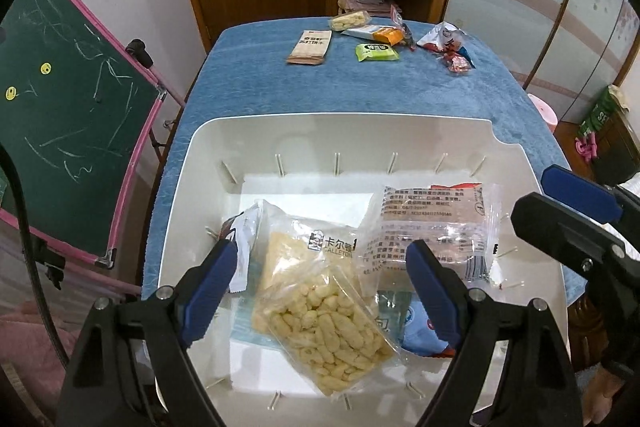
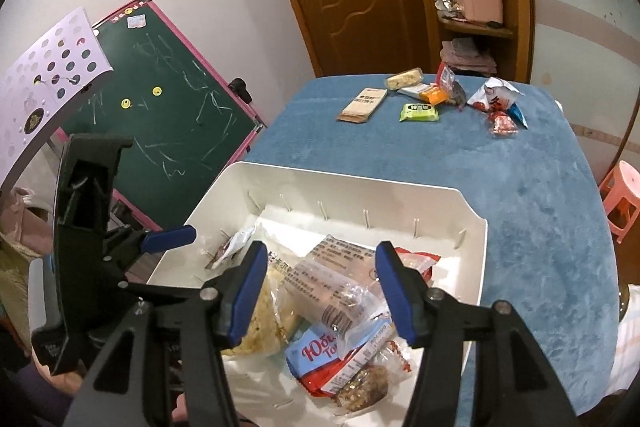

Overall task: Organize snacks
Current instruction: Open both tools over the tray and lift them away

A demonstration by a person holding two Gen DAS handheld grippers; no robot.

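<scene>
Here, a white plastic bin (image 1: 512,163) with slotted inner walls sits on the near part of a tabletop covered in blue plush cloth (image 1: 360,87). The left tongs (image 1: 320,267) hang over the bin with their blue pads spread wide, and nothing is pinched between them. Directly beneath them inside the bin lies a clear bag of pale yellow puffed sticks (image 1: 328,331), resting on a clear-wrapped yellow cake packet with a printed label (image 1: 296,247). To the right of that bag in the bin is a translucent packet with printed text and a barcode (image 1: 432,227). The right tongs (image 2: 322,291) stand partly apart over that same translucent packet (image 2: 340,287), their pads not pressing on it. Below it in the bin lies a blue, red and white snack wrapper (image 2: 320,351). Well beyond the bin, at the far end of the cloth, lie a brown cracker packet (image 1: 310,47), a small green packet (image 1: 377,52), an orange-and-white packet (image 1: 376,34) and red-and-white wrappers (image 1: 444,41).
</scene>
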